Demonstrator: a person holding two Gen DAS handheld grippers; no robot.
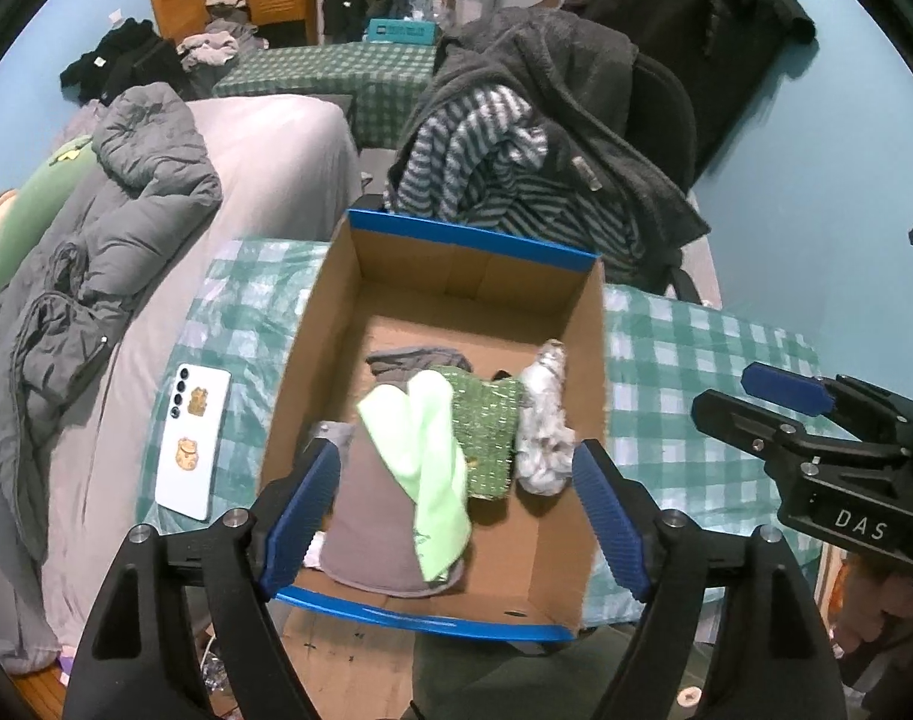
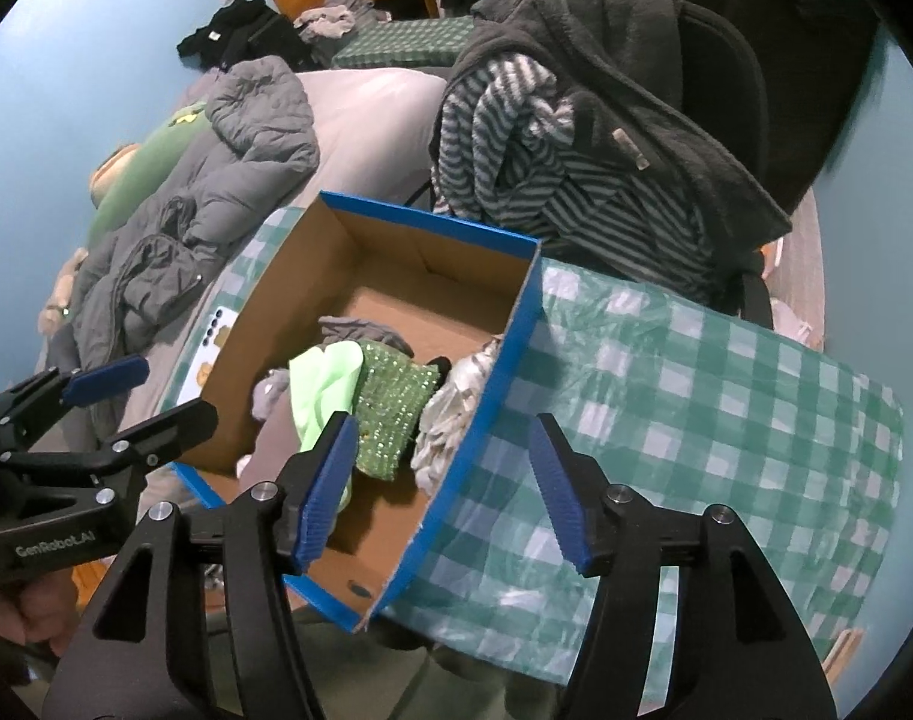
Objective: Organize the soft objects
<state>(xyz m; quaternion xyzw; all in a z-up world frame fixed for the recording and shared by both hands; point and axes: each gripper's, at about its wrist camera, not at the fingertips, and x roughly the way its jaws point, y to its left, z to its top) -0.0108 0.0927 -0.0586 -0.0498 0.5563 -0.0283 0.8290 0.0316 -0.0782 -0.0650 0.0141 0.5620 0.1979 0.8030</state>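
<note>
A cardboard box with blue outer walls (image 1: 456,282) (image 2: 498,372) stands on a green checked tablecloth. Inside lie a light green cloth (image 1: 426,468) (image 2: 324,387), a sparkly green knitted piece (image 1: 486,432) (image 2: 390,414), a white-grey fluffy item (image 1: 543,420) (image 2: 450,414) and grey garments (image 1: 372,528). My left gripper (image 1: 456,516) is open and empty above the box's near edge. My right gripper (image 2: 444,492) is open and empty over the box's right wall; it also shows in the left wrist view (image 1: 756,396).
A white phone (image 1: 194,441) lies on the cloth left of the box. A chair with a striped sweater (image 1: 492,168) and dark fleece (image 2: 606,90) stands behind the table. A bed with a grey jacket (image 1: 96,252) is on the left. The checked tablecloth (image 2: 696,420) stretches right.
</note>
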